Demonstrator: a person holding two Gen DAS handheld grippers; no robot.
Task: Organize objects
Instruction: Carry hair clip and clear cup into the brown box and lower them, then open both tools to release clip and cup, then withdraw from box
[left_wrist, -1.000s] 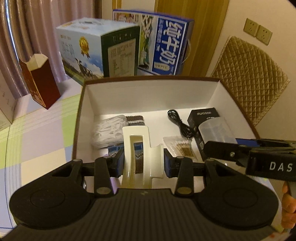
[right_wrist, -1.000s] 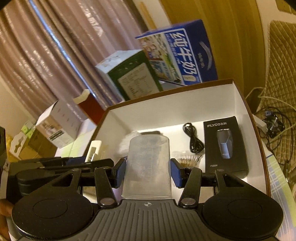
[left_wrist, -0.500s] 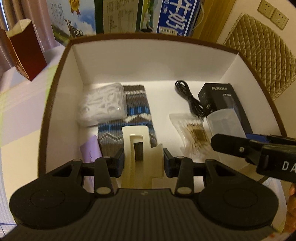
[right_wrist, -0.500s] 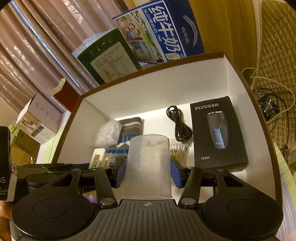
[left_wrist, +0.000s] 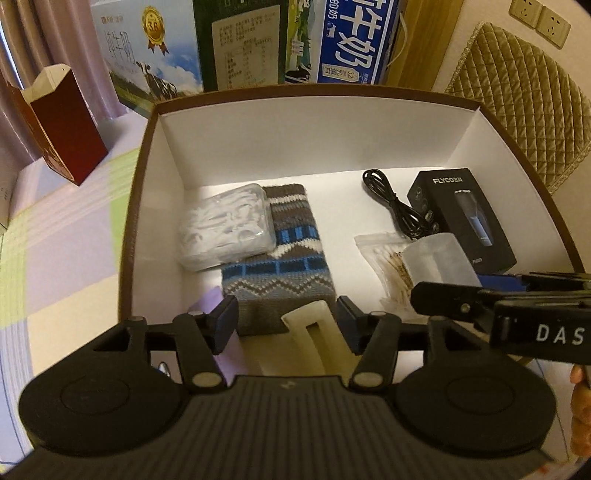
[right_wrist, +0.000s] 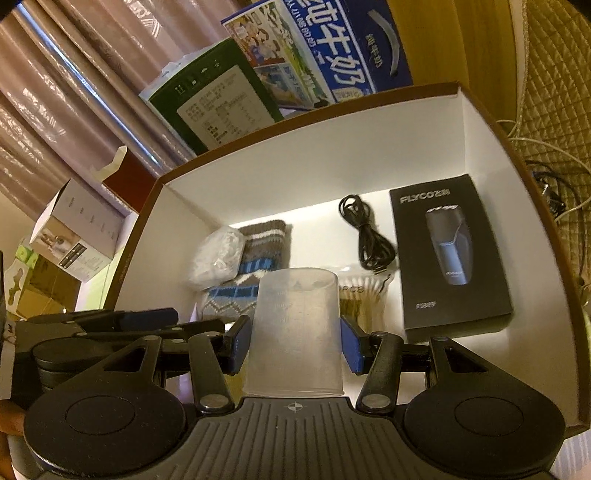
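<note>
A cream hair clip (left_wrist: 304, 313) lies tilted low between the jaws of my left gripper (left_wrist: 287, 326), over the near end of the white box with a brown rim (left_wrist: 140, 184). The jaws are opening; the left pad stands clear of the clip, and the right pad is very close to it. My right gripper (right_wrist: 293, 341) is shut on a translucent measuring cup (right_wrist: 295, 332), held upright above the box floor beside the bag of cotton swabs (right_wrist: 356, 295). In the left wrist view, the cup (left_wrist: 439, 258) and a right finger (left_wrist: 454, 301) show at the right.
Inside the box lie a knitted pouch (left_wrist: 280, 258), a clear case of white picks (left_wrist: 225, 229), a black cable (left_wrist: 391, 203), a black shaver box (left_wrist: 469, 218) and a lilac item (left_wrist: 207, 302). Milk cartons (left_wrist: 351, 40) stand behind it, with a dark red box (left_wrist: 66, 125) to the left.
Both grippers have sunk lower into the box. The left jaws have spread, and the clip has dropped from upright between the pads to low and tilted. The cup stays gripped.
</note>
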